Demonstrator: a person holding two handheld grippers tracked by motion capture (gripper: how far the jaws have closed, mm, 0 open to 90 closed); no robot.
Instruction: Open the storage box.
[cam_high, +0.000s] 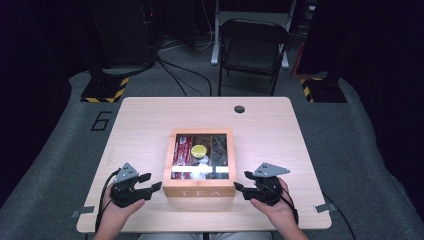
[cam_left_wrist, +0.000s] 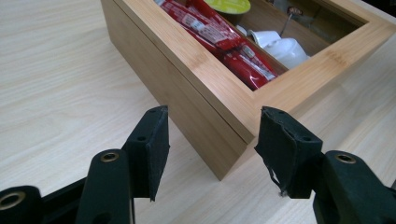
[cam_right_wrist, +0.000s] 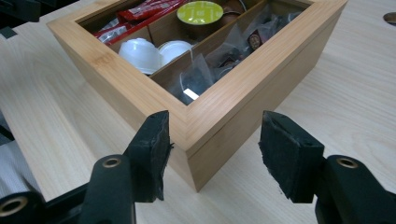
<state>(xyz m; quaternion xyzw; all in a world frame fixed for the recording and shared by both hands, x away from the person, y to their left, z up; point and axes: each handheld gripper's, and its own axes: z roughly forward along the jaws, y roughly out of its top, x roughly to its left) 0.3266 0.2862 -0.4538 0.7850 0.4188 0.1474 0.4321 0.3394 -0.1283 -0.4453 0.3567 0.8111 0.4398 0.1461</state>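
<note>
The wooden tea box (cam_high: 199, 162), mid-bench (cam_high: 145, 120) between both grippers, looks rigid, fairly heavy and smooth-sided, so its near corners suit a hold: left gripper (cam_left_wrist: 212, 135) and right gripper (cam_right_wrist: 215, 137) fingers stand apart, each framing a corner, untouching.

A light wooden table (cam_high: 150, 120) with rounded corners stood on grey carpet. A round dark cable hole (cam_high: 239, 109) sat near its far edge, right of the middle. Directly on the top, toward the near edge and about midway across, rested a square wooden box (cam_high: 199, 190) with "TEA" on its near side, its base flat on the wood. Small metal clips (cam_high: 324, 207) showed at the table's near corners.
</note>
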